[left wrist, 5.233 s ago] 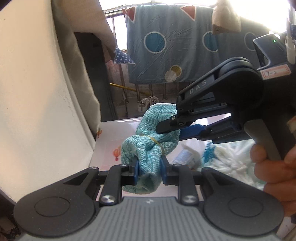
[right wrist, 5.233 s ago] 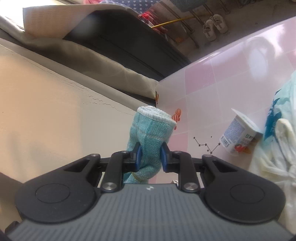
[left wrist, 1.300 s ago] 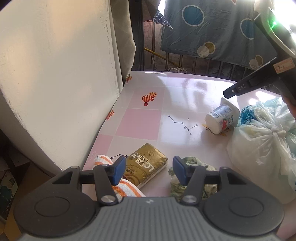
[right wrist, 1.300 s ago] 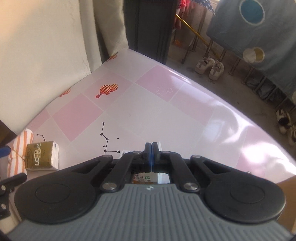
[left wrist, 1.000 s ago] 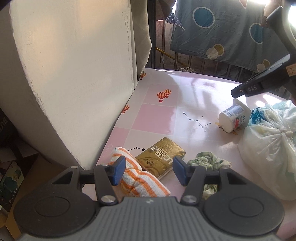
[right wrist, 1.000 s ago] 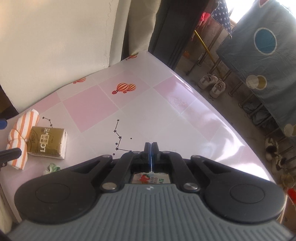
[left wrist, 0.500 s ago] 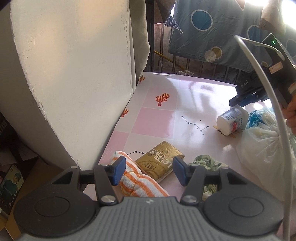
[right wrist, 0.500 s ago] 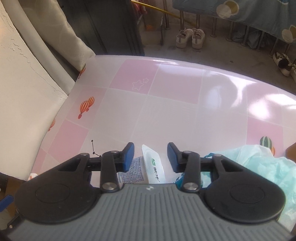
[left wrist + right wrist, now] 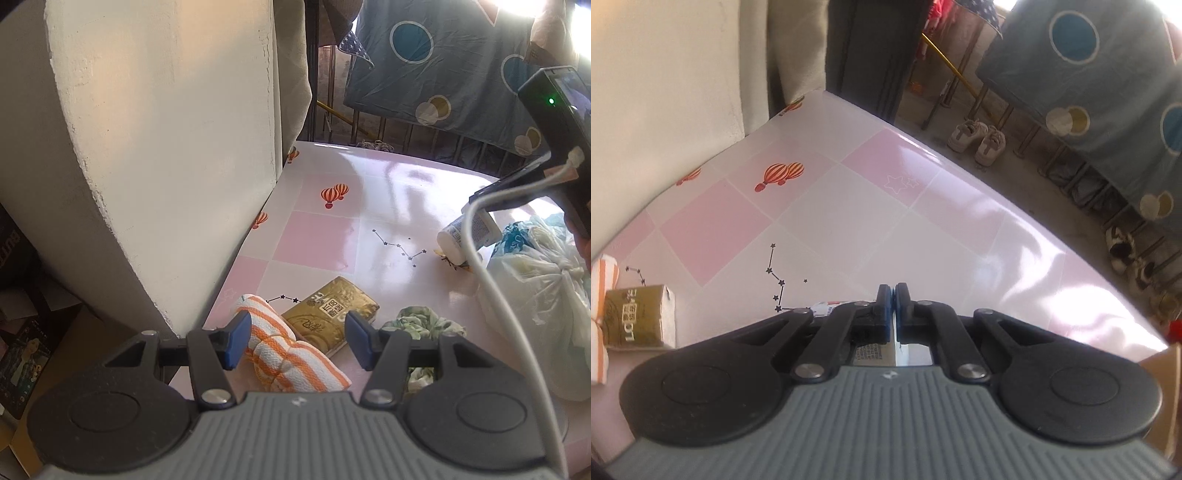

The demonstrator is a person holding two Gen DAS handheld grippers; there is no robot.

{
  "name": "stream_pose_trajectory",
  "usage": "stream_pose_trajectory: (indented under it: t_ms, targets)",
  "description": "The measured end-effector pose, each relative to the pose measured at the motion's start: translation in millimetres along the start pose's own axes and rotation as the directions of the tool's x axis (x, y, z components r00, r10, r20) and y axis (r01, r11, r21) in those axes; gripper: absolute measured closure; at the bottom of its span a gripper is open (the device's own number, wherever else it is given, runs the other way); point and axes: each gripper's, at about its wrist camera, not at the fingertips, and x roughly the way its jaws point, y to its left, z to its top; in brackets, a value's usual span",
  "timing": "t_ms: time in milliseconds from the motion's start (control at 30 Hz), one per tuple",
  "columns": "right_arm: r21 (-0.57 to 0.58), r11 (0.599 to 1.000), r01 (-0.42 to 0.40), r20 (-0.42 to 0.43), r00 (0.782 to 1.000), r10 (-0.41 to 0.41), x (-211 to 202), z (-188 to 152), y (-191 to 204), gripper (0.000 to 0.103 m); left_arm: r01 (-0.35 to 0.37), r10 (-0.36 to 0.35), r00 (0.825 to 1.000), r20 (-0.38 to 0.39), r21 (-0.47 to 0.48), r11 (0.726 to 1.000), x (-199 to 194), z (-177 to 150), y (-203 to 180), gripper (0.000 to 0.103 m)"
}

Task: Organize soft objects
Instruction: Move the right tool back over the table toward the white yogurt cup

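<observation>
Jaws: left gripper (image 9: 297, 341) spread over orange-striped rolled cloth (image 9: 291, 360) on pink tiled counter (image 9: 321, 240); right gripper (image 9: 893, 304) pressed together, empty. Cloth looks light, squashy; pinch mid-roll.

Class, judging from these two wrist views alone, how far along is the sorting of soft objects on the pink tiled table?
Done: the orange-striped white towel roll lies beside the gold tissue pack near the wall.
In hand: nothing soft. The left gripper is open above that roll; the right gripper is shut above the white yoghurt cup.
Left: the green crumpled cloth and the knotted white plastic bag lie loose.
</observation>
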Motion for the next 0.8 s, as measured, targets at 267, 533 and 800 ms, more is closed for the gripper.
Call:
stream_pose_trajectory:
  t_ms: [267,533,800]
  targets:
    - [-0.353,0.914,0.201,0.107,0.979,-0.174,-15,-21,61,0.103,-0.019,0.018,1.0,-0.01,-0.025,1.0,-4,-8,15,0.046]
    - [-0.469,0.846,0.255,0.165,0.966,-0.2,-28,-36,95,0.103,-0.044,0.043,0.999,-0.024,-0.034,0.998,-4,-15,28,0.046]
    - [-0.534,0.809,0.245,0.184,0.968,-0.171,-35,-49,117,0.102,-0.043,0.042,0.997,-0.057,-0.01,0.999,-9,-30,30,0.046]
